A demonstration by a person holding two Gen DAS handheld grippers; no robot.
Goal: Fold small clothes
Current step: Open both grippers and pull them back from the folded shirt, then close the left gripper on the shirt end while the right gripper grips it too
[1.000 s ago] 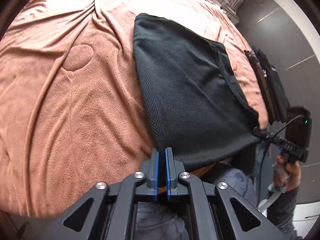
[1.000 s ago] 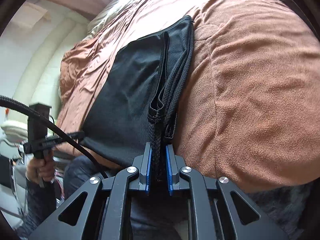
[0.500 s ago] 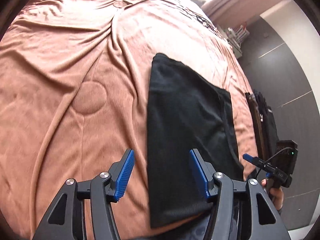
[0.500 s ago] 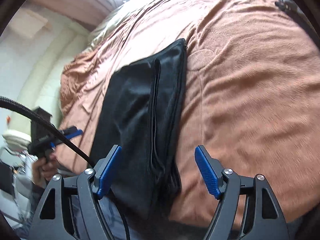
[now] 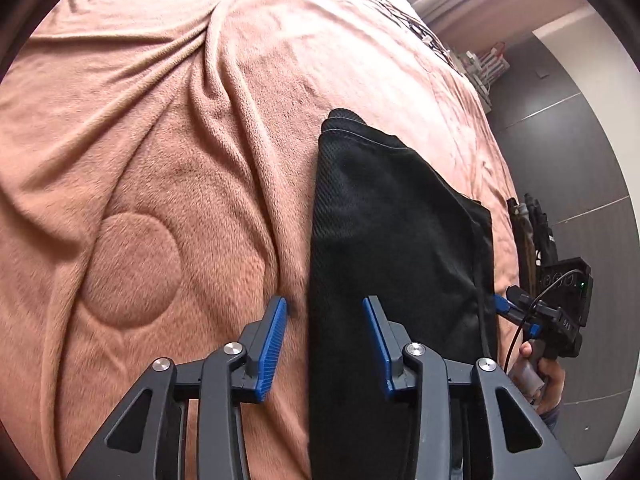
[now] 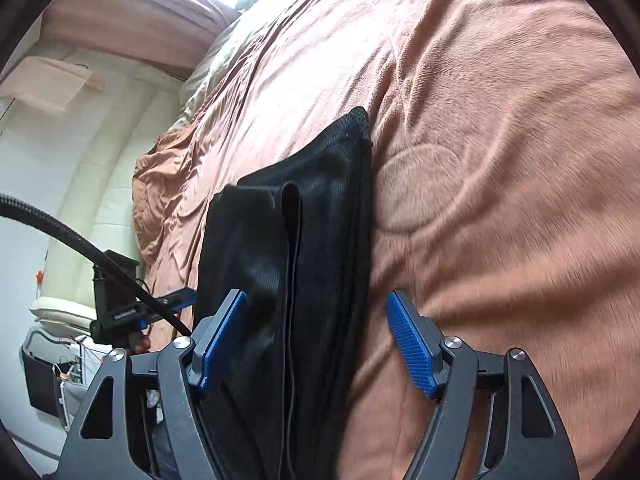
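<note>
Now | brown blanket [image 5: 168, 152] under black garment [image 5: 384, 240] | left gripper [image 5: 326, 344] spread | right gripper [image 6: 316, 344] spread

Folded garment [image 5: 384, 240] is laid on the blanket [image 5: 160, 140], near its front edge. Left gripper [image 5: 325, 344] and right gripper [image 6: 316, 344] are held at the garment's opposite ends.

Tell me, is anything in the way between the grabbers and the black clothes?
Nothing visible is. The black garment lies on the brown blanket, and both the left gripper and right gripper are open right over its near end, with no other object in between.
</note>
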